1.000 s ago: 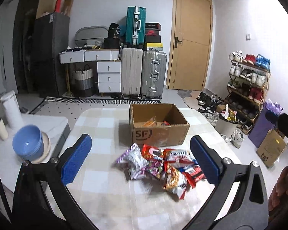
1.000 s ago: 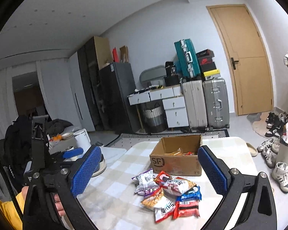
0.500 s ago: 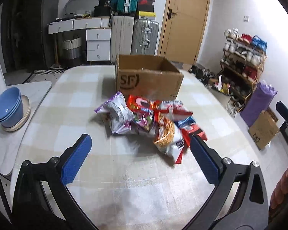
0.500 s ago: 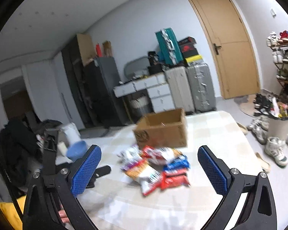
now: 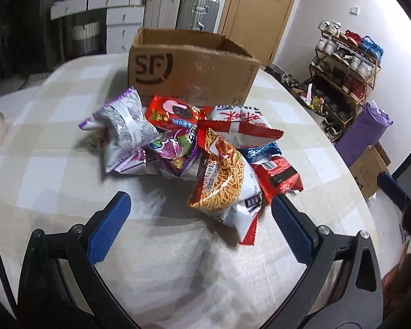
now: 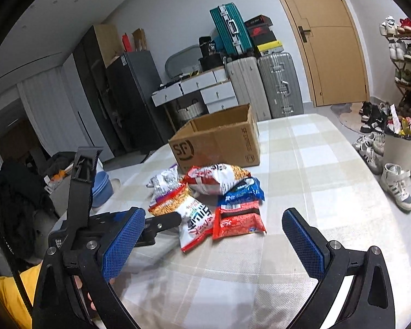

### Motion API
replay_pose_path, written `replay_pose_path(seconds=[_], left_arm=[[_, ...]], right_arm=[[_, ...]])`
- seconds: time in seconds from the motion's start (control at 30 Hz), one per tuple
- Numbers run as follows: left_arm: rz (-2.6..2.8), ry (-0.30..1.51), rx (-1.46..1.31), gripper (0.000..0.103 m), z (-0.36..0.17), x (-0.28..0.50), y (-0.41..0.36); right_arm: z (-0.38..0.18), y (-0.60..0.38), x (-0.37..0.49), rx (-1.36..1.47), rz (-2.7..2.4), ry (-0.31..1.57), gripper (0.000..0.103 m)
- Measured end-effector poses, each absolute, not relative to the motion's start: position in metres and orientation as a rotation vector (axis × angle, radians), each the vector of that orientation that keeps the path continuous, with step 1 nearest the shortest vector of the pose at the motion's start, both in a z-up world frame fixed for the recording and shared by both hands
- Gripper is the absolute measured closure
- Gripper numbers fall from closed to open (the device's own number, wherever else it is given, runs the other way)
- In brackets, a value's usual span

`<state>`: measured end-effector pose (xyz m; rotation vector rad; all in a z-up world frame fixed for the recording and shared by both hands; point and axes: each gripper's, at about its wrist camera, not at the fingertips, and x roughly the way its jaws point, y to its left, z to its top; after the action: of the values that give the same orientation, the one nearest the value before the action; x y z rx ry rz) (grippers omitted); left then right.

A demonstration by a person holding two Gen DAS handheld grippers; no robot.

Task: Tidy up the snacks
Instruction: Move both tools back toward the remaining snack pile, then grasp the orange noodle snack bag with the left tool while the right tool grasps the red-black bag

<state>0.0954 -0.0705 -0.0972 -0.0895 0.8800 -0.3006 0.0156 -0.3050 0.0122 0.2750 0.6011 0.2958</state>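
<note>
Since the snacks [image 5: 194, 148] lay heaped just before the box [image 5: 189, 68], you held both claws, left [image 5: 200, 230] and right [image 6: 213, 244], wide open and empty.

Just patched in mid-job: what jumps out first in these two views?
A bright heap of snack bags lies mid-table, just in front of the open SF cardboard box. Both tongs hang open and empty just short of the heap, the left tongs nearest the orange noodle-snack bag, the right tongs by the red packet.
</note>
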Motion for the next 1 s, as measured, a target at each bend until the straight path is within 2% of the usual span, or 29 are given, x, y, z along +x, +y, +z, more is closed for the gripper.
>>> replay_pose_path(seconds=[0.07,0.1,0.27,0.43,0.63,0.73,0.77,1.0], left_arm=[[-0.317,0.899,-0.102,0.005,-0.106,0.107,-0.077],[-0.321,0.907,-0.101,0.012,-0.111,0.114,-0.082],[-0.334,0.914,-0.128,0.02,-0.124,0.137,-0.095],[-0.374,0.881,-0.078,0.05,-0.126,0.151,-0.122],[-0.351,0.877,-0.017,0.056,-0.13,0.164,-0.145],[-0.334,0.884,-0.002,0.063,-0.132,0.17,-0.146],[-0.323,0.882,0.009,0.069,-0.133,0.17,-0.147],[-0.323,0.879,0.024,0.071,-0.136,0.159,-0.148]], right_arm=[[0.008,-0.306,0.019,0.279,0.297,0.611,0.001],[0.006,-0.306,0.021,0.283,0.3,0.616,0.001],[-0.007,-0.309,0.03,0.297,0.303,0.643,0.001],[-0.015,-0.311,0.033,0.315,0.3,0.662,0.001],[-0.018,-0.308,0.035,0.316,0.305,0.672,0.001],[-0.019,-0.309,0.035,0.321,0.303,0.677,0.001],[-0.019,-0.309,0.035,0.323,0.302,0.677,0.001],[-0.017,-0.307,0.032,0.321,0.297,0.679,0.001]])
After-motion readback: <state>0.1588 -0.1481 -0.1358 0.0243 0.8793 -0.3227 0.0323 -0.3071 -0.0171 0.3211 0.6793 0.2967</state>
